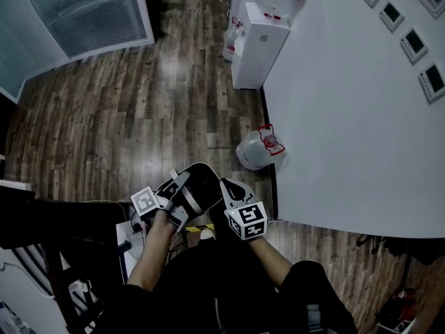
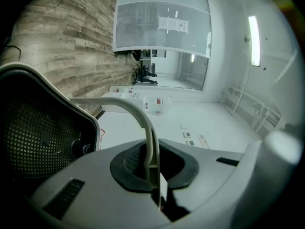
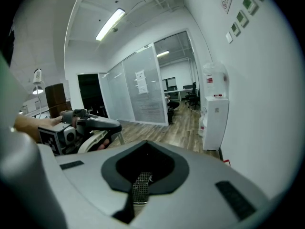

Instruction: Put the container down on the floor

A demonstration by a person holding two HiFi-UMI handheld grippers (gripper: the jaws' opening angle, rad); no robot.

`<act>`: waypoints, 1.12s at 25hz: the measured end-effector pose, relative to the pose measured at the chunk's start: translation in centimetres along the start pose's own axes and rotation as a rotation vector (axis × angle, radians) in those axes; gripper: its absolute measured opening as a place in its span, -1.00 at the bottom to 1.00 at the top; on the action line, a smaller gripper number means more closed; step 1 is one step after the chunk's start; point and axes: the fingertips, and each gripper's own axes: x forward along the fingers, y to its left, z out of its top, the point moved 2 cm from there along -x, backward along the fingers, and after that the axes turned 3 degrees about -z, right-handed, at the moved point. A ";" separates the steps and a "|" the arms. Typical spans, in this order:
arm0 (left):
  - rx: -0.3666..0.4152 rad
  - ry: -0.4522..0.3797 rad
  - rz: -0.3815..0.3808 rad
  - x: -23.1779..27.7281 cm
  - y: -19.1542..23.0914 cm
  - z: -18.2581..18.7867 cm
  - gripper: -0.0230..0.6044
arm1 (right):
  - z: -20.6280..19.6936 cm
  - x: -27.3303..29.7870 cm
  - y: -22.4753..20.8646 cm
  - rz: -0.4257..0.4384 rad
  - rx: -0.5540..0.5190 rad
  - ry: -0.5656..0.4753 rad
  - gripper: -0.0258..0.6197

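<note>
Your left gripper is clamped shut on the pale handle of the black mesh container. Your right gripper pinches that container's mesh side. You hold it between both grippers, up off the wooden floor.

This is an office. In the head view a wood-plank floor runs to a frosted glass partition at the upper left. A water dispenser stands at the top against a white wall carrying small control panels. The right claw's view shows ceiling strip lights and desk chairs beyond the glass.
</note>
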 end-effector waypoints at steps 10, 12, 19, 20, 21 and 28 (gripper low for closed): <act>0.016 -0.020 0.017 7.1 0.3 5.6 -0.86 | 4.4 6.9 -5.3 0.032 -0.020 0.019 -0.88; 0.023 -0.023 0.017 8.7 0.3 6.7 -0.86 | 5.4 8.0 -6.6 0.031 -0.027 0.016 -0.89; 0.057 0.004 0.006 15.6 -0.1 9.5 -0.86 | 8.1 11.7 -12.9 0.009 0.006 0.004 -0.89; 0.072 0.013 0.009 16.6 0.0 9.8 -0.86 | 8.3 12.3 -13.9 0.004 0.009 0.004 -0.89; 0.088 0.021 0.013 17.7 0.2 10.1 -0.86 | 8.5 12.9 -14.9 -0.001 0.011 0.004 -0.89; 0.161 0.055 0.054 23.9 1.4 12.1 -0.86 | 9.7 16.3 -20.2 -0.031 0.009 0.010 -0.89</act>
